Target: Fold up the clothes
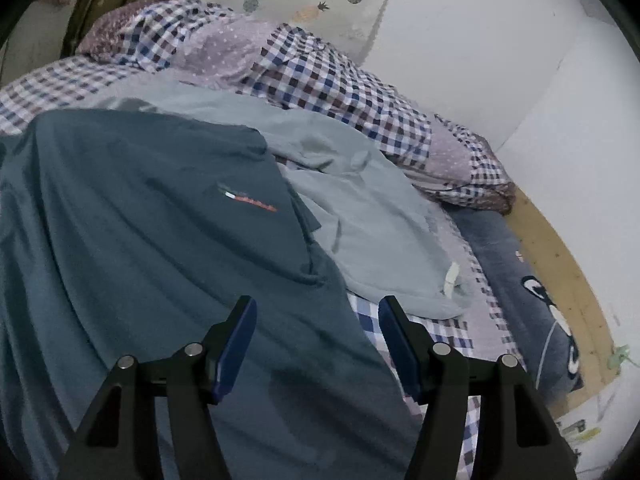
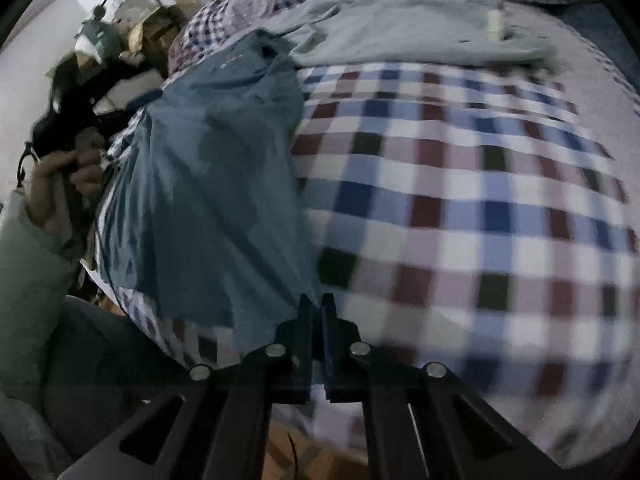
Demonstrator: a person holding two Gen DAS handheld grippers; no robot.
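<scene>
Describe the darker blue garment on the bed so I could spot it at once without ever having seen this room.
Find the bed with the checked bedsheet in blue, maroon and white. Two garments lie spread on it, overlapping; the dark teal shirt lies on the nearer side, partly over the pale grey-blue garment. Only the teal one carries a small orange and white chest logo.

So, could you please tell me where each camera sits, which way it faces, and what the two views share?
Left wrist: on the left gripper, jaws apart, looking along its fingers over the dark teal shirt toward the pale grey garment and wall.
Right wrist: on the right gripper, jaws together on the shirt's edge, low over the checked bedsheet; a hand and sleeve show at left.
Shared: shirt, grey garment, bedsheet.
</scene>
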